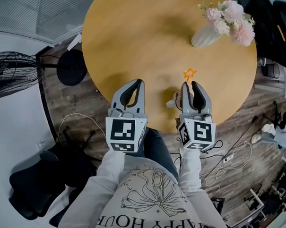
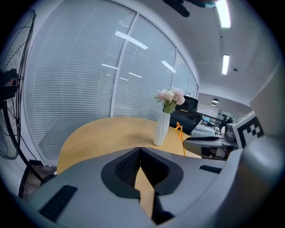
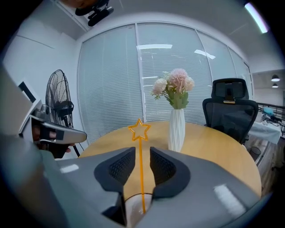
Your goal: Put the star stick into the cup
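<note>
On the smooth, round wooden table (image 1: pixel 136 40), the left gripper (image 2: pixel 140 150) is held pressed together on nothing, while the right gripper (image 3: pixel 142 153) is spread, its ribbed dark pads kept clear of the stem. Low between those jaws a small clear cup (image 3: pixel 133 208) is seen, probably light and easily tipped if nudged. The thin orange star stick (image 3: pixel 141 171) is stood in it and could be snagged by a pad and dragged out.

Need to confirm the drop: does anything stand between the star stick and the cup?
Nothing visible does. The star stick already stands upright with its lower end inside the cup, between the parted jaws of the right hand-held gripper.
</note>
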Demonstrator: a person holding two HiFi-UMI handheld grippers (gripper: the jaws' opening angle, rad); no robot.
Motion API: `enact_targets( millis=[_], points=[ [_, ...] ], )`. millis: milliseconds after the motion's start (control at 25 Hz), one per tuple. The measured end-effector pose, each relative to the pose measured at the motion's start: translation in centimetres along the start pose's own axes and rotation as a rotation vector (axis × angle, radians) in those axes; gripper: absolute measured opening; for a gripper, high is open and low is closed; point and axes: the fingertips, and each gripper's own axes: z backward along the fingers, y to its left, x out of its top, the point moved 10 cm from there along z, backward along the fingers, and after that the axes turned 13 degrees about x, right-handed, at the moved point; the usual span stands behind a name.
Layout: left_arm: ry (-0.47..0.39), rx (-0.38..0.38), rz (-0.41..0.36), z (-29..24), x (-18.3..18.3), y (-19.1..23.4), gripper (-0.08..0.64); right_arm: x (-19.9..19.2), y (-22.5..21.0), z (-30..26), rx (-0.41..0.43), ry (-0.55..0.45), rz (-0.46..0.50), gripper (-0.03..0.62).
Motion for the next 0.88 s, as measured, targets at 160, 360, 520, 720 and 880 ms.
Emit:
enact_targets(
  millis=[160, 360, 520, 720, 880],
  points=[
    [-0.039, -0.021, -0.006, 0.5, 1.0, -0.4, 0.006, 1.1, 0.1, 1.3, -0.032, -0.042, 0.009, 0.112],
    [-0.099, -0.036, -0.014, 1.9, 3.0, -0.8, 0.006, 3.5, 0.7, 3.4, -0.059, -0.119, 0.012, 0.11],
    [-0.152, -0.046, -0.021, 2.7, 4.9, -1.1, 0.006, 5.4, 0.8, 4.7, -0.084, -0.177, 0.019, 0.11],
    [-0.224, -0.054, -0.026, 4.3, 7.4, -1.1, 0.006, 7.9, 1.5, 6.2, -0.107, -0.251, 0.033, 0.079],
    [-0.274, -0.05, -0.025, 5.5, 8.9, -1.2, 0.006, 9.8, 2.1, 7.2, -0.11, -0.308, 0.056, 0.056]
  ],
)
